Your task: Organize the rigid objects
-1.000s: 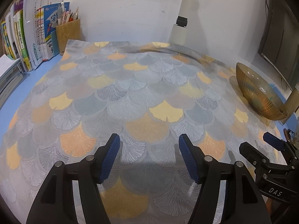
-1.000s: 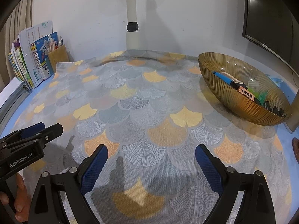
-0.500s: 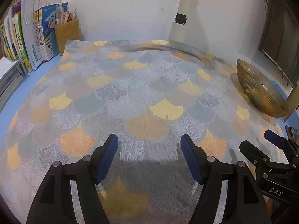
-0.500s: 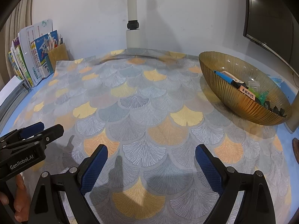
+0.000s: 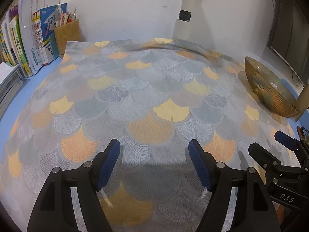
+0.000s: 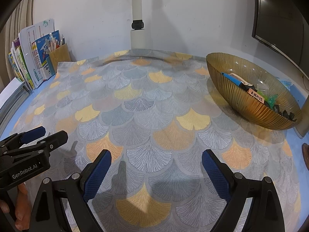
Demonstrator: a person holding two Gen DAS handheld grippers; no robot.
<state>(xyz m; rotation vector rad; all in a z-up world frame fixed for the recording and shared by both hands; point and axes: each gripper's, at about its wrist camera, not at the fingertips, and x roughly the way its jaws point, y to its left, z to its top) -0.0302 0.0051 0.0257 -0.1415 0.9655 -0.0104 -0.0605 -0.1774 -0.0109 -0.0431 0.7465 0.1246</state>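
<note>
Left wrist view: the left gripper, jaws just widening with nothing between, hangs over bare patterned cloth; amber bowl near its right edge.

Right wrist view: the right gripper gapes wide, empty; small rigid objects fill the bowl.

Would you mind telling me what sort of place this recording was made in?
Probably a home desk or study corner: upright books and a pen holder stand against the wall, a monitor sits at the right, and an amber glass bowl of small items rests on a leaf-patterned cloth.
</note>
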